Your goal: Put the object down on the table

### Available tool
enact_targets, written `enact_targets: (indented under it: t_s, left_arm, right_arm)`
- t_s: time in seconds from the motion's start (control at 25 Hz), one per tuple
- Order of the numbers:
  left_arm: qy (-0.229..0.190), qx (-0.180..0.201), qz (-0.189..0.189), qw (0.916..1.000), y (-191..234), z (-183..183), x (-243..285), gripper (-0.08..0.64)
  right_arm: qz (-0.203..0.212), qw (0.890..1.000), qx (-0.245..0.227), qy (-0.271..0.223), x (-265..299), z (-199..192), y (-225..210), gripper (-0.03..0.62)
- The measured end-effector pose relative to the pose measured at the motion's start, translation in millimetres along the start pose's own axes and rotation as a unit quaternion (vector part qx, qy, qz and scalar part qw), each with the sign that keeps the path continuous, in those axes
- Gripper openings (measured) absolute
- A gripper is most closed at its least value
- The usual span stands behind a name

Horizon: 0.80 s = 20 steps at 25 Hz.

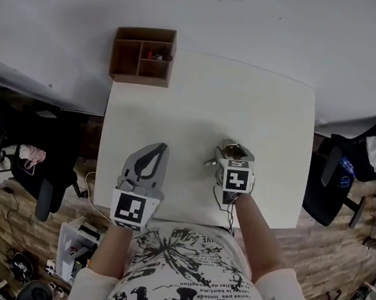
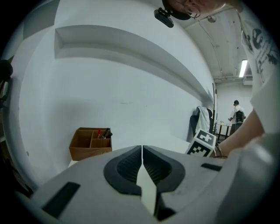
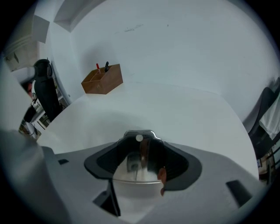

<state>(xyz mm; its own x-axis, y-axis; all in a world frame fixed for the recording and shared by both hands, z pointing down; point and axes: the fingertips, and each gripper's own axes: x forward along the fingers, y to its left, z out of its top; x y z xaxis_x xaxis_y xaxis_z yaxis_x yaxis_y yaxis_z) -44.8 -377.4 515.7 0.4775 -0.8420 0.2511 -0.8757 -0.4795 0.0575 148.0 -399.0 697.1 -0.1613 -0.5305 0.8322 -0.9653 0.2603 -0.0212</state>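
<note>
A shiny metal cup (image 1: 229, 147) with a small handle on its left sits between the jaws of my right gripper (image 1: 233, 153), over the near middle of the white table (image 1: 271, 102). In the right gripper view the cup (image 3: 138, 168) fills the gap between the dark pads (image 3: 177, 164), which stand wide and close against its sides; whether its base touches the table I cannot tell. My left gripper (image 1: 160, 149) lies to the left near the table's front edge, with its jaws (image 2: 142, 151) pressed together and nothing in them.
A wooden desk organizer (image 1: 144, 55) holding pens stands at the table's far left corner, also seen in the gripper views (image 2: 91, 142) (image 3: 103, 80). Black chairs stand left (image 1: 47, 185) and right (image 1: 336, 180) of the table. A person (image 2: 237, 113) stands far off.
</note>
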Motion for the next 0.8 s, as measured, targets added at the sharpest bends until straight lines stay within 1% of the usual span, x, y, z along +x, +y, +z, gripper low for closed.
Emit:
enact_targets:
  t_s: [0.2,0.24,0.28,0.36,0.48,0.56,0.64,0.8]
  left_arm:
    - [0.005,-0.001,-0.007,1.0000,1.3,0.8,1.3,0.012]
    - [0.006,-0.001,-0.007,1.0000,0.3,1.4,0.6,0.012]
    - [0.006,0.000,-0.006,1.0000,-1.0,2.2,0.1,0.012]
    - [0.008,0.002,-0.006,0.9999,-4.4,5.1,-0.2,0.012]
    - [0.014,0.004,-0.007,0.9999,-13.1,12.6,-1.4,0.012]
    - [0.006,0.012,-0.005,0.9999,-19.3,17.4,-4.0,0.012]
    - [-0.002,0.021,-0.002,0.9998,-26.2,24.2,-7.9,0.012]
    - [-0.021,0.030,0.007,0.9993,-41.6,45.5,-16.6,0.012]
  right_arm:
    - [-0.004,1.000,-0.004,0.022,4.1,-1.4,1.4,0.287]
    - [-0.002,1.000,-0.002,0.023,3.5,-1.3,1.2,0.292]
    - [0.000,1.000,0.002,0.021,2.2,-0.8,1.0,0.312]
    - [0.006,1.000,0.013,0.009,-3.3,2.6,0.6,0.333]
    - [0.012,0.999,0.019,-0.027,-20.4,13.4,0.2,0.333]
    - [0.018,0.998,0.016,-0.057,-38.1,22.5,0.7,0.331]
    - [0.026,0.995,0.013,-0.094,-59.5,34.5,1.2,0.295]
    - [0.034,0.984,0.009,-0.174,-108.2,61.7,-6.7,0.147]
